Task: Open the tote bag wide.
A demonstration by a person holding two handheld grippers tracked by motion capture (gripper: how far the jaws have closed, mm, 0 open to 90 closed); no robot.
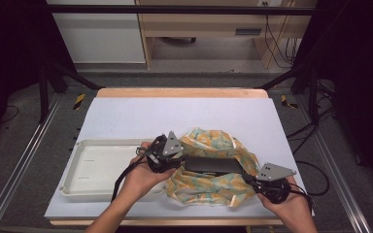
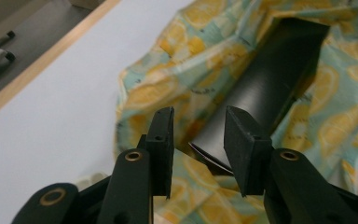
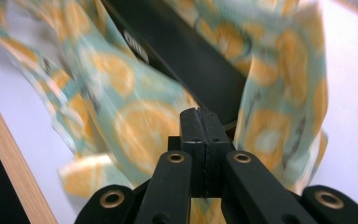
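Could drop the black box (image 1: 212, 165) if the shut right hand-held gripper (image 3: 200, 116), maybe pinching lemon cloth (image 1: 209, 187), slips while the left hand-held gripper (image 2: 198, 140) gapes empty.

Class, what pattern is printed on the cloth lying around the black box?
Orange citrus slices on pale teal cloth, clearest in the left gripper view.

Lemon-print cloth (image 1: 209, 182) lies crumpled around a long black box (image 1: 212, 165).

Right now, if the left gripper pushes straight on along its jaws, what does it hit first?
Most likely the near end of the black box, lying on the lemon-print cloth, ahead of the left gripper; depth is unclear.
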